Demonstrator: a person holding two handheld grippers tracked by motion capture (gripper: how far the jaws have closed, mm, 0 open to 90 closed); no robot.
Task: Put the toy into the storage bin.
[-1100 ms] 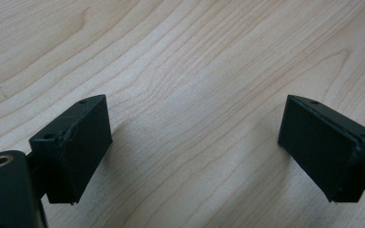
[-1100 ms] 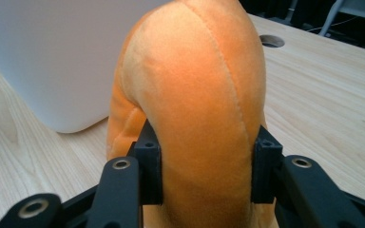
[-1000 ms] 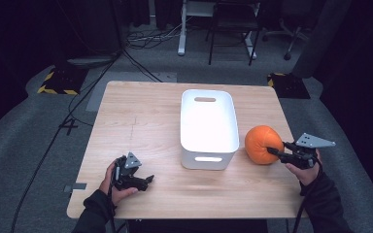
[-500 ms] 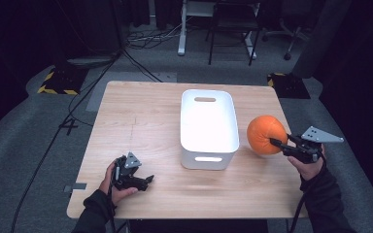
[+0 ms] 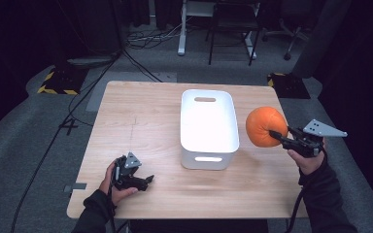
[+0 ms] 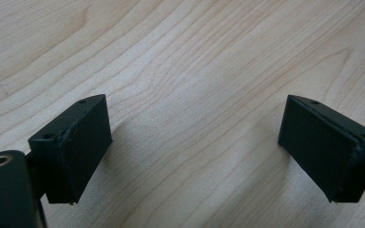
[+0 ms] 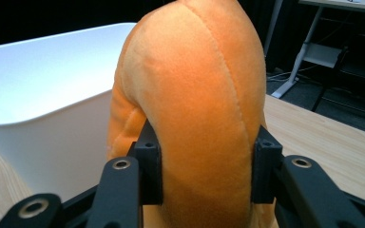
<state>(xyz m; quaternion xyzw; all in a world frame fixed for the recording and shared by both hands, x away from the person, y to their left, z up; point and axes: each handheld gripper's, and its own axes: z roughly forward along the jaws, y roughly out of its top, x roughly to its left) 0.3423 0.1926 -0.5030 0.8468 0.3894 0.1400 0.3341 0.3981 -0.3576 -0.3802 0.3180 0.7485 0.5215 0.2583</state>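
Orange plush pumpkin (image 5: pixel 264 126) clamped in right tongs (image 5: pixel 278 137), unlabelled.

One orange plush pumpkin (image 5: pixel 266 126) — one white bin (image 5: pixel 209 124) — two grippers

The orange pumpkin (image 7: pixel 190 109) is soft plush cloth, matt and faintly fuzzy, with stitched seams running over its ribs. The white bin (image 5: pixel 209 127) beside it on the left looks like smooth plastic with a slight sheen. The table (image 5: pixel 141 121) is pale wood, smooth, with clear grain lines. The right gripper (image 7: pixel 203 175) and the left gripper (image 6: pixel 195 142) at the near left are matt black plastic; their pads (image 6: pixel 78 142) look dull and slightly rough.
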